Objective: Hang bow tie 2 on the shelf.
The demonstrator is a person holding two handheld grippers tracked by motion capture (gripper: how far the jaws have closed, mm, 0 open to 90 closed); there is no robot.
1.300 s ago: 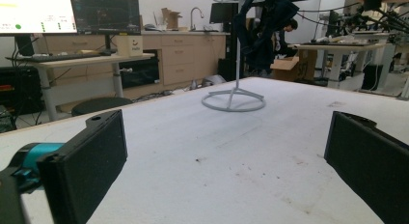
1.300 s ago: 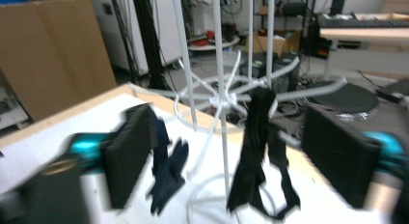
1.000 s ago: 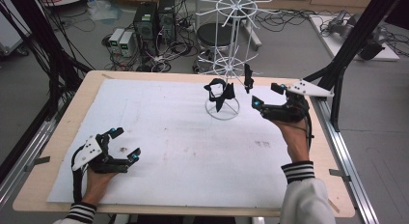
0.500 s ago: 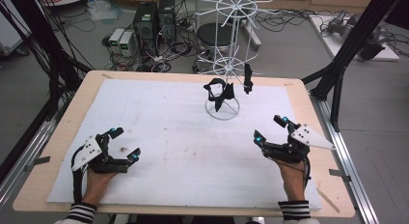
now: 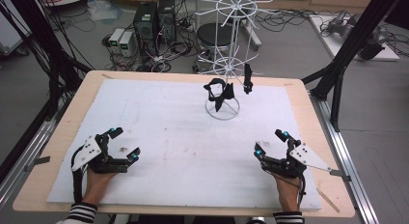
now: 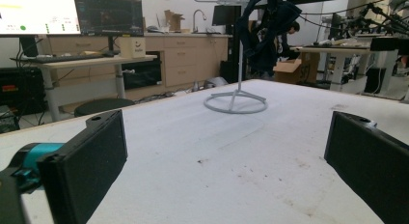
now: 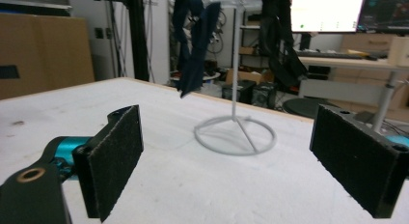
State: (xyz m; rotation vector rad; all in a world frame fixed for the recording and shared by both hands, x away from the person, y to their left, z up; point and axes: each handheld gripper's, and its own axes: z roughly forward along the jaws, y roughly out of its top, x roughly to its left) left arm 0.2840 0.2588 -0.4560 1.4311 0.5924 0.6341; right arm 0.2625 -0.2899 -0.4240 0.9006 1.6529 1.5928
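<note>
A white wire rack (image 5: 230, 64) stands on its ring base (image 5: 222, 108) at the back middle of the white mat. Dark cloth pieces (image 5: 217, 91) hang from its lower arms, and another dark strip (image 5: 248, 78) hangs to their right. My left gripper (image 5: 125, 143) rests open near the front left of the mat, nothing between its jaws. My right gripper (image 5: 271, 143) rests open at the front right, also empty. The rack base (image 6: 235, 103) and hanging cloth (image 6: 265, 26) show ahead in the left gripper view. The right gripper view shows the base (image 7: 235, 133) and a dark blue cloth (image 7: 194, 38).
The white mat (image 5: 183, 142) covers a wooden table (image 5: 43, 175). Black frame posts (image 5: 342, 55) stand at the table's right and left sides. Computers and cables (image 5: 149, 26) lie on the floor behind the table.
My right gripper has pulled back from beside the rack to the front right of the mat and settled there. The left gripper has not moved.
</note>
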